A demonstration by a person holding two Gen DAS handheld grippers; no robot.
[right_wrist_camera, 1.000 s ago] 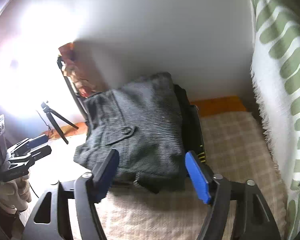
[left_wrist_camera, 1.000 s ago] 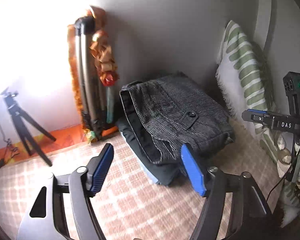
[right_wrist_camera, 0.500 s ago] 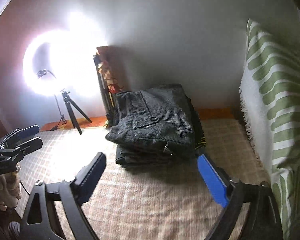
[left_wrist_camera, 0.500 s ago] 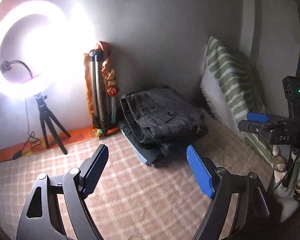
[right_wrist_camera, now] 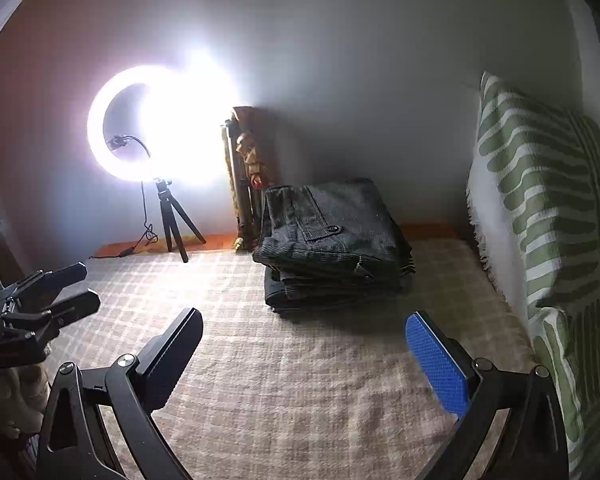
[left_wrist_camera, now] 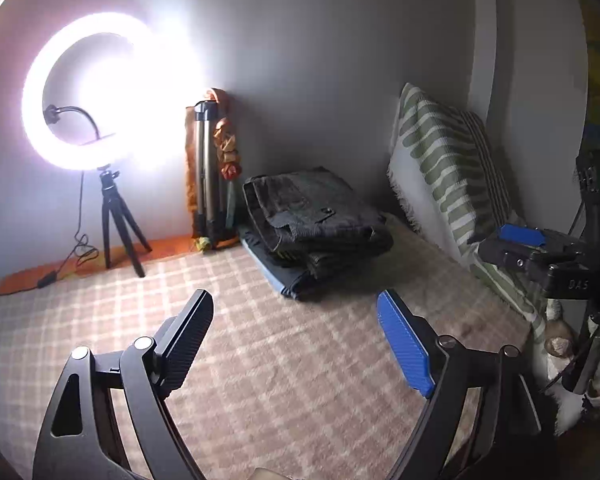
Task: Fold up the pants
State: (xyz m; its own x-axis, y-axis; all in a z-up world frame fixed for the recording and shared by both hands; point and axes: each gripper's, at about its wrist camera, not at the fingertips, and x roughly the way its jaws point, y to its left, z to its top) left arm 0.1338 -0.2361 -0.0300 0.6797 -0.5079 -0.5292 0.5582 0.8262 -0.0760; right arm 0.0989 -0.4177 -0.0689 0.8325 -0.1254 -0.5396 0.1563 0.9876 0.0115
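Note:
The dark grey folded pants (left_wrist_camera: 316, 216) (right_wrist_camera: 332, 236) lie on top of a small stack of folded clothes at the far side of the checked blanket (left_wrist_camera: 260, 360), by the wall. My left gripper (left_wrist_camera: 294, 308) hovers well short of the stack. Its jaws are opening and nothing is between them. My right gripper (right_wrist_camera: 304, 320) is also back from the stack, open wide and empty. Each gripper shows in the other's view: the right one (left_wrist_camera: 520, 240) at the right edge, the left one (right_wrist_camera: 60, 284) at the left edge.
A green-striped pillow (left_wrist_camera: 448, 160) (right_wrist_camera: 540, 208) leans against the wall on the right. A lit ring light (left_wrist_camera: 84, 96) on a small tripod (left_wrist_camera: 116, 224) stands at the back left, its cable trailing on the blanket. A folded tripod (left_wrist_camera: 204, 168) leans beside the stack.
Both grippers have drawn back from the folded pants and their jaws have spread wider. The pants stay on the stack. The ring light has come into view.

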